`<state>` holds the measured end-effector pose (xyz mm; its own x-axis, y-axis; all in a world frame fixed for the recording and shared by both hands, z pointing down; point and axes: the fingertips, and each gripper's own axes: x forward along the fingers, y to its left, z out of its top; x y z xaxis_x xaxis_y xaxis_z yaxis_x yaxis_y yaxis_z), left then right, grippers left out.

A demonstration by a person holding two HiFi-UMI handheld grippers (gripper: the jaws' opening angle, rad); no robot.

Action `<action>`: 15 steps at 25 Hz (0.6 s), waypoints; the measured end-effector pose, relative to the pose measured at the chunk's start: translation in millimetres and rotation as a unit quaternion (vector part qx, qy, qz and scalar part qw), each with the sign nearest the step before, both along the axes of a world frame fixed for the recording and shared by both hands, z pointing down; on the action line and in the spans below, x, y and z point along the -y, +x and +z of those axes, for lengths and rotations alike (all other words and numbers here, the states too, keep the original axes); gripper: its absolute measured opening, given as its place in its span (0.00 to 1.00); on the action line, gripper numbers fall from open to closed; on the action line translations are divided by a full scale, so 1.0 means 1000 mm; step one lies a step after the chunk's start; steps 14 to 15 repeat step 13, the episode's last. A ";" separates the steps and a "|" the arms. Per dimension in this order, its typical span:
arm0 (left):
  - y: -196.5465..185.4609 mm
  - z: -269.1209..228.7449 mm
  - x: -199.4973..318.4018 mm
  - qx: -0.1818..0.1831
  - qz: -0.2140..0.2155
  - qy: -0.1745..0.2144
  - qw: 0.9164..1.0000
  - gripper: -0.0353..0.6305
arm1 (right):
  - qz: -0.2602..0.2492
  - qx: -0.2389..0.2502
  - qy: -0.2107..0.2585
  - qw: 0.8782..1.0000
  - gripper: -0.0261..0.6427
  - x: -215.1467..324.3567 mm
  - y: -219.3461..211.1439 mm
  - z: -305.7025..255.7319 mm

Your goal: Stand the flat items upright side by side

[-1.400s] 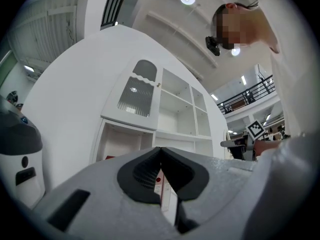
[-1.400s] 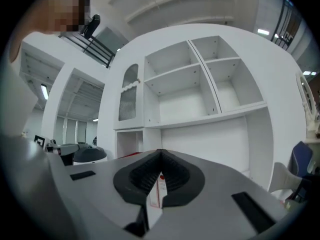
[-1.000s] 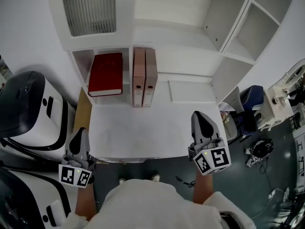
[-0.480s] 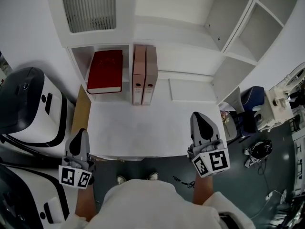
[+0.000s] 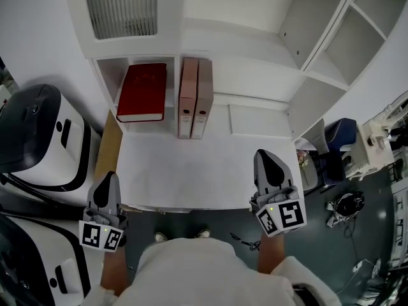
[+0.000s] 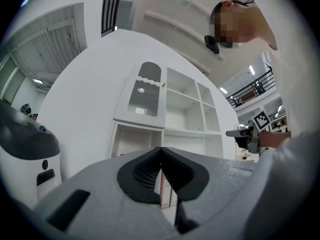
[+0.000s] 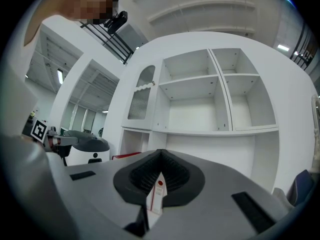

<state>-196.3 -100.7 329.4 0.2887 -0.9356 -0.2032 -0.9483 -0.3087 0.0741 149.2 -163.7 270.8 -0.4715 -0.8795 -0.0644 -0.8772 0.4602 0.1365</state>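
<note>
A red book lies flat in the low left cubby of the shelf unit. Right of it, two pink binders stand upright side by side at the back of the white desk. My left gripper is shut and empty, off the desk's front left corner. My right gripper hovers shut and empty over the front right corner. Both are far from the book and binders. In the left gripper view the jaws meet, with the binders behind them. The right gripper view shows the same binders.
White shelving with open cubbies rises behind and to the right of the desk. A ribbed cabinet door is above the red book. A white and black machine stands at the left and a blue chair at the right.
Only the head view has shifted slightly. Both grippers stay shut in the same places and the book and binders have not moved.
</note>
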 end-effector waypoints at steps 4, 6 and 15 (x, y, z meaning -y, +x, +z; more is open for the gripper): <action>0.001 -0.002 0.001 0.001 -0.001 0.001 1.000 0.08 | -0.004 -0.002 0.001 1.000 0.04 0.002 0.000 -0.001; 0.002 -0.003 0.001 0.002 -0.001 0.002 1.000 0.08 | -0.004 -0.001 0.002 1.000 0.04 0.002 0.000 -0.001; 0.005 -0.001 0.001 0.001 0.004 0.001 1.000 0.08 | -0.018 0.029 -0.003 0.999 0.04 0.001 -0.004 -0.004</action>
